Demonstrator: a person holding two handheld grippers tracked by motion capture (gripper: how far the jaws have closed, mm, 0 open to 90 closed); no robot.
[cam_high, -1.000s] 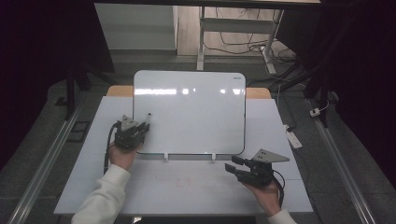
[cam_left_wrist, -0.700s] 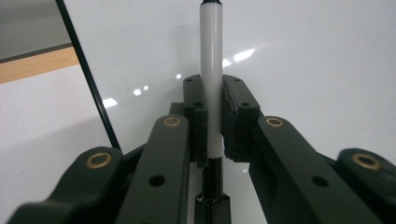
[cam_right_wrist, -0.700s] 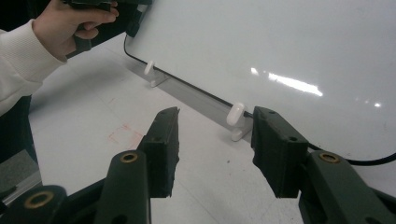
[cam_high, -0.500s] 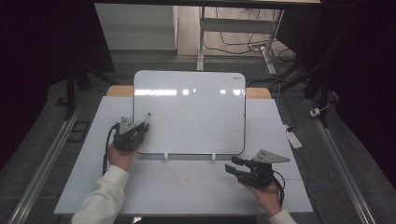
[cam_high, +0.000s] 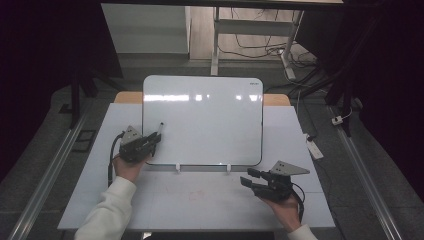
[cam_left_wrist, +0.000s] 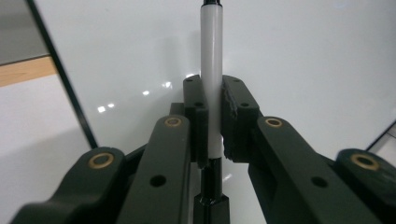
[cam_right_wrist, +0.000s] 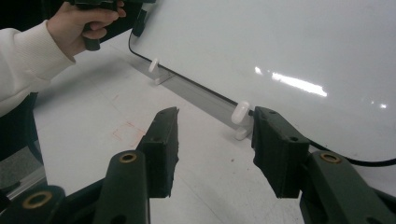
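Plainly, the left gripper (cam_high: 150, 141) clamps a white marker (cam_left_wrist: 211, 70) at the whiteboard's (cam_high: 210, 120) eight o'clock corner, right gripper (cam_high: 254, 181) gaping empty at five; a slanted press could skid the marker loose.

Left hand-held gripper (cam_left_wrist: 214, 126) clamped, right (cam_right_wrist: 212, 140) agape.

**Camera positions: three views**

High view: fixed overhead, facing forward and down on the worktop (cam_high: 200, 200).
Left gripper view: very near the whiteboard (cam_left_wrist: 303, 56), looking along its claw (cam_left_wrist: 214, 121).
Right gripper view: low over the worktop, facing the whiteboard's lower edge.
Shared by all: the whiteboard.
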